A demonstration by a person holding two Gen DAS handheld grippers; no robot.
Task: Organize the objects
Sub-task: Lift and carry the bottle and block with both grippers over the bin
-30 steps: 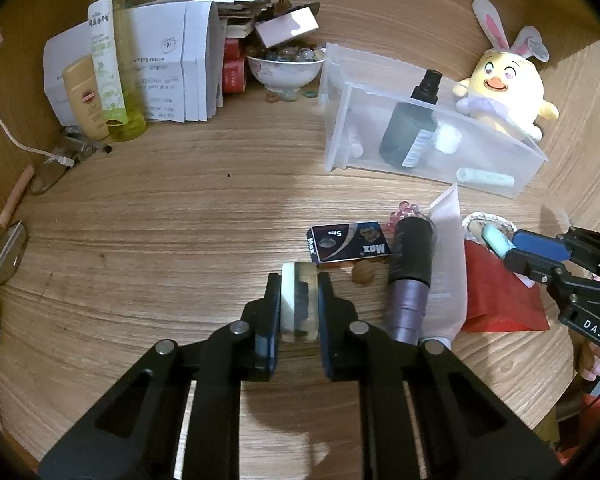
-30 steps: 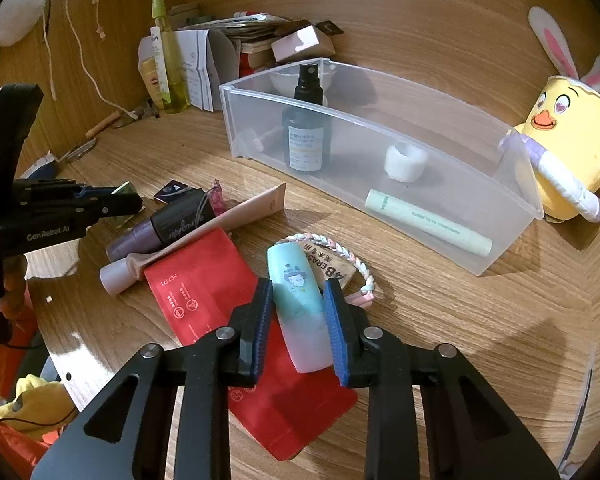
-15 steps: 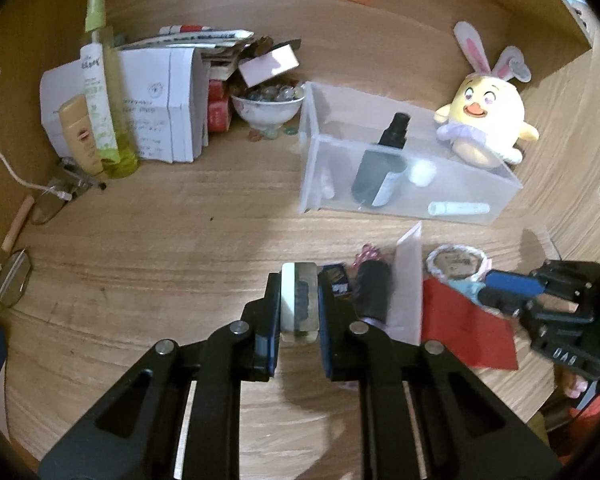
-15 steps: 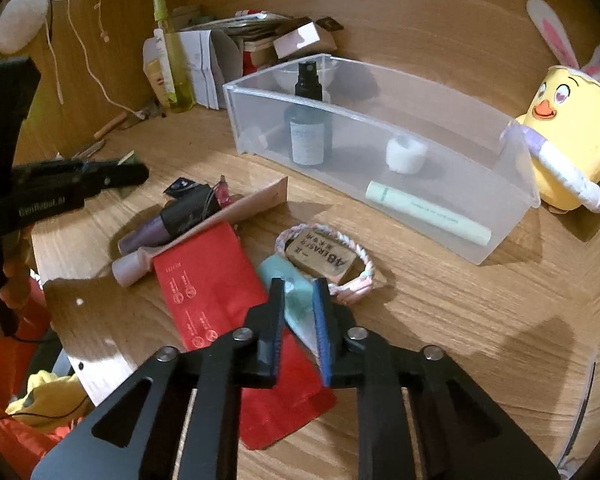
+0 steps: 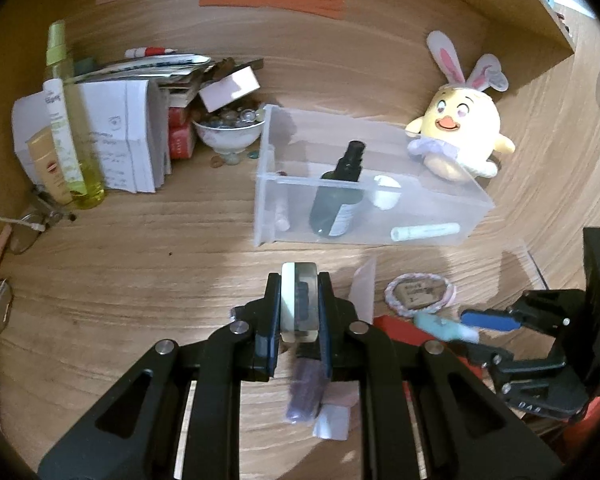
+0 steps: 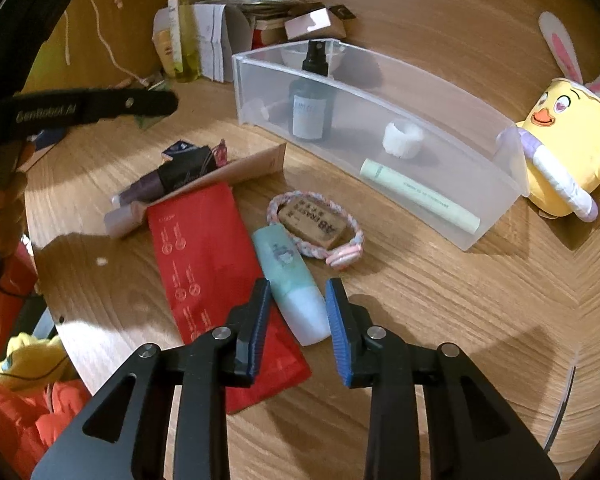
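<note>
My left gripper (image 5: 299, 300) is shut on a small pale translucent block (image 5: 299, 280) with a dark core, held above the wooden desk in front of the clear plastic bin (image 5: 266, 184). The bin (image 6: 384, 92) holds a dark spray bottle (image 6: 311, 100), a white jar (image 6: 403, 139) and a pale green tube (image 6: 420, 196). My right gripper (image 6: 298, 320) hangs low over a teal tube (image 6: 284, 264) that lies partly on a red packet (image 6: 196, 248). Its jaws are opening, and the tube's white end lies between them, not pressed. The right gripper (image 5: 472, 322) also shows at the right of the left wrist view.
A braided bracelet with a card (image 6: 316, 228), a dark purple tube (image 6: 164, 178), a beige tube (image 6: 236, 168) and a small blue box (image 6: 178, 147) lie near the packet. A yellow plush chick (image 6: 568, 140) sits right of the bin. Papers, a yellow bottle (image 5: 70, 132) and a bowl (image 5: 230, 136) stand at the back left.
My left gripper has risen with the block, so the desk looks farther off. The right gripper's jaws narrowed over the teal tube, then spread apart around its white end.
</note>
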